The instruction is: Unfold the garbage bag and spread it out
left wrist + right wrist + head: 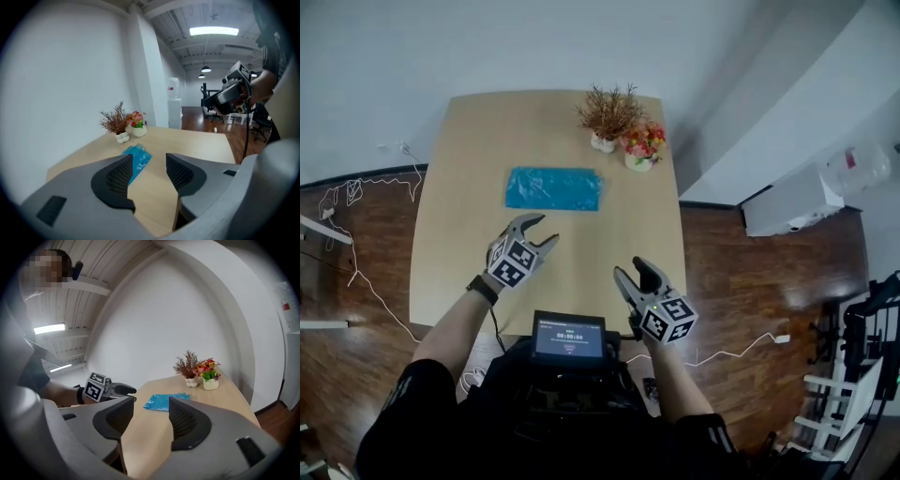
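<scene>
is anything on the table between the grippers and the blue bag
Nothing visible. Only bare table lies between the left gripper, the right gripper and the bag; the brown plant and the flowers stand beyond it, near the far edge.

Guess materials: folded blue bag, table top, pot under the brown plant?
Garbage bag: thin plastic film, likely; blue, glossy, crinkled highlights.
Table: pale wood or wood-look laminate, matte, even tone; can't tell which.
Pot: white, probably ceramic; too small to be sure.

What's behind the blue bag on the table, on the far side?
Two small pots: a brown dried plant and red flowers, apart from the bag. Anything under the bag is hidden.
</scene>
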